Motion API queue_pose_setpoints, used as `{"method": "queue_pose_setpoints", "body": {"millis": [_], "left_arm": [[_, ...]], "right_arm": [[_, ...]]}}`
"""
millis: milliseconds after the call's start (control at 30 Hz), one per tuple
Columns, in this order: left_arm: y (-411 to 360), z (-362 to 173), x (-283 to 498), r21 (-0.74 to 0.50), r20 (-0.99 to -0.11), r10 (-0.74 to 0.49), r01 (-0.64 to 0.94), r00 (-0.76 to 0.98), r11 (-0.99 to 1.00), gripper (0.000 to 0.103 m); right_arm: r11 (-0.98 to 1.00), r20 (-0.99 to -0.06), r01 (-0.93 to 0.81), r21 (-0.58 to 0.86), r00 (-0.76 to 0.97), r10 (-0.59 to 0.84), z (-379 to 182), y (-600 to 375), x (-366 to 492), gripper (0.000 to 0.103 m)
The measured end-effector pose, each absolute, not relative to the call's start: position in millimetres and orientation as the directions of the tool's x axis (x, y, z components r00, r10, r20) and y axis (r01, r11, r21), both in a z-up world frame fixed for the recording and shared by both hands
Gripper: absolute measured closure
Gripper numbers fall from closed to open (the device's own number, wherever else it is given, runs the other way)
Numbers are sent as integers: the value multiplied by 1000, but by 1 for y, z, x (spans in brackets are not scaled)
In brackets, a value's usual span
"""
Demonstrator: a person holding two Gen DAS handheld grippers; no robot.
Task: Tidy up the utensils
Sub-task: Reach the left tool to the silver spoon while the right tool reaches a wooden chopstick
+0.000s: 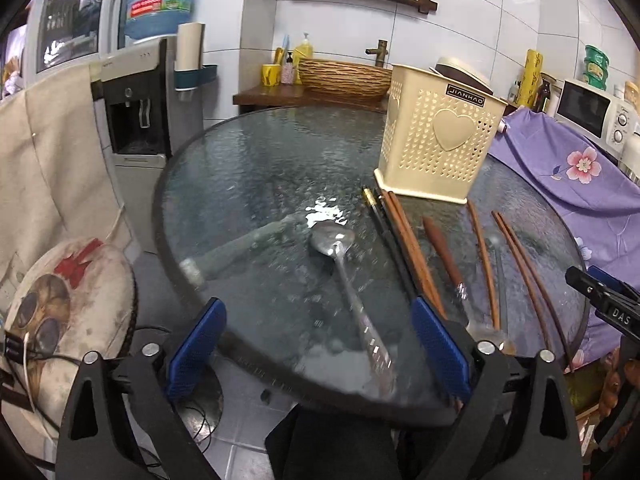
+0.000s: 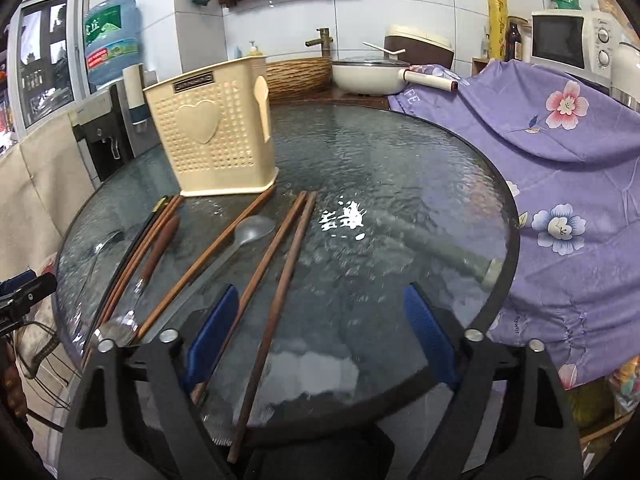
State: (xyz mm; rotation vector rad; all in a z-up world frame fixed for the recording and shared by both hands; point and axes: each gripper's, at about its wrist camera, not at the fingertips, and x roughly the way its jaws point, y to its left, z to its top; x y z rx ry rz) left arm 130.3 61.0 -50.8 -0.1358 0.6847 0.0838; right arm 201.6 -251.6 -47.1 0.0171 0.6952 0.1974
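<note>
A round table of rippled, dark textured glass carries the utensils in a loose fan near its front edge. At the back of them stands a cream plastic utensil holder, boxy, perforated with small heart-shaped holes and fronted by a raised smooth heart.

The left gripper, black with ribbed blue pads, is spread wide and grasps nothing. A polished steel spoon with a faceted handle lies on the glass between its fingers, bowl pointing away, untouched by either pad. Just beside the right-hand pad lie a thin black chopstick with a brass tip and reddish-brown wooden chopsticks, then a wooden-handled utensil.

The right gripper is likewise parted and empty. Two long brown wooden chopsticks run slanting between its fingers; the left one passes close by the left blue pad, though contact cannot be made out, and the other overhangs the table's rim. Left of them lies a matte grey spoon beside a single wooden chopstick.

A purple floral cloth drapes the right side.
</note>
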Motion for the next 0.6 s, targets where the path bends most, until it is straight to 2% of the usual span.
{"method": "queue_pose_setpoints", "body": {"millis": [100, 267, 433, 600], "left_arm": [[59, -51, 146, -93, -659, 25, -114, 752, 989, 20], [65, -55, 167, -120, -698, 9, -130, 716, 984, 27], [67, -56, 175, -126, -713, 5, -135, 701, 983, 29], [65, -59, 183, -122, -727, 0, -130, 687, 984, 30]], "right_arm": [[978, -669, -194, 72, 718, 191, -47, -247, 217, 30], [976, -720, -196, 91, 664, 200, -53, -241, 244, 47], [972, -756, -213, 97, 620, 211, -60, -229, 264, 57], [974, -782, -207, 89, 591, 197, -69, -221, 279, 74]]}}
